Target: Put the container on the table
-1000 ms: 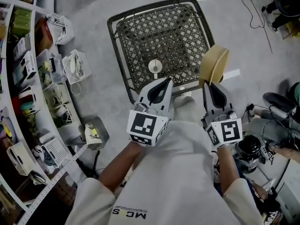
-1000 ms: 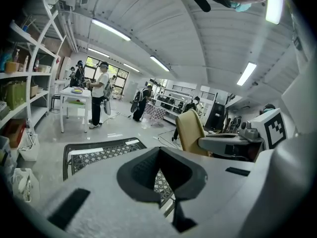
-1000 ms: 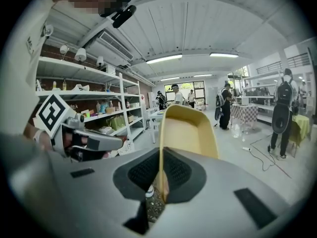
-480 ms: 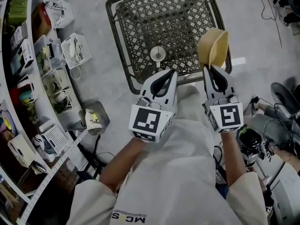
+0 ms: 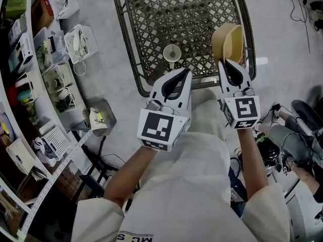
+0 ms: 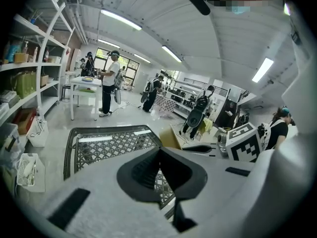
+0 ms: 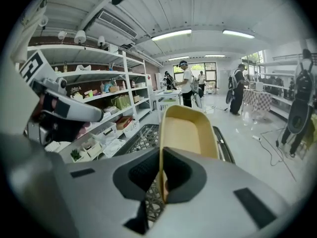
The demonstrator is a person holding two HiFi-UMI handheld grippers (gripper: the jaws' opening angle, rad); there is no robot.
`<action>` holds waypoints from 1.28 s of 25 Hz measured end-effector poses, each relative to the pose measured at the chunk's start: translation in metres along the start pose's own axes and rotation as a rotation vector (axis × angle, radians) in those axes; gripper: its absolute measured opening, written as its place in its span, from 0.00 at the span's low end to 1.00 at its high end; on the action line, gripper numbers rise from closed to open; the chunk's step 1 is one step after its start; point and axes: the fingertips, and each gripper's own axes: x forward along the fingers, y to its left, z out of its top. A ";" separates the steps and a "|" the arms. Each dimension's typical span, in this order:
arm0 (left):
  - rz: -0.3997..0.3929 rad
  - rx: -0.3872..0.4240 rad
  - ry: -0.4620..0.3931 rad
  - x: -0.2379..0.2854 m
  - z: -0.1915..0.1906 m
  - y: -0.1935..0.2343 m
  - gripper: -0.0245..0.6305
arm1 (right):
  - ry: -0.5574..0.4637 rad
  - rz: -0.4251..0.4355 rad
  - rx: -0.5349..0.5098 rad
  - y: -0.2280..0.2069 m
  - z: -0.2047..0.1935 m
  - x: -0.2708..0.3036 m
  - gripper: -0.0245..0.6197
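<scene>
**You hold the container over the tabletop's right side**

Your right tongs [image 5: 228, 63] [image 7: 161, 155] are clamped on the near rim of the tan container [image 5: 228, 42] [image 7: 190, 130]. It stands on edge with its open side turned left, over the right near part of the lattice tabletop [image 5: 202, 9] [image 7: 141, 140]. No view shows whether it touches the lattice. Your left tongs [image 5: 185, 72] [image 6: 159, 151] are pressed together with nothing between them, and they hover at the tabletop's near edge [image 6: 106, 145], left of the right tongs. A small white cup [image 5: 172, 52] stands on the tabletop just beyond the left tongs, well apart from the container. Cluttered shelves [image 5: 30, 84] [image 7: 106, 110] run along the far left.
</scene>
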 end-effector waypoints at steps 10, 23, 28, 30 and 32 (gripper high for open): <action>0.014 -0.023 0.030 0.014 -0.014 0.009 0.07 | 0.123 0.017 0.023 -0.011 -0.052 0.046 0.09; 0.023 -0.028 0.047 0.026 -0.025 0.017 0.07 | 0.266 0.042 0.012 -0.016 -0.108 0.095 0.09; 0.025 -0.028 0.051 0.029 -0.027 0.019 0.07 | 0.325 0.066 0.005 -0.012 -0.122 0.108 0.09; 0.026 -0.029 0.053 0.028 -0.028 0.019 0.07 | 0.350 0.068 -0.018 -0.010 -0.126 0.112 0.09; 0.025 -0.029 0.055 0.027 -0.029 0.019 0.07 | 0.374 0.066 -0.042 -0.008 -0.130 0.116 0.09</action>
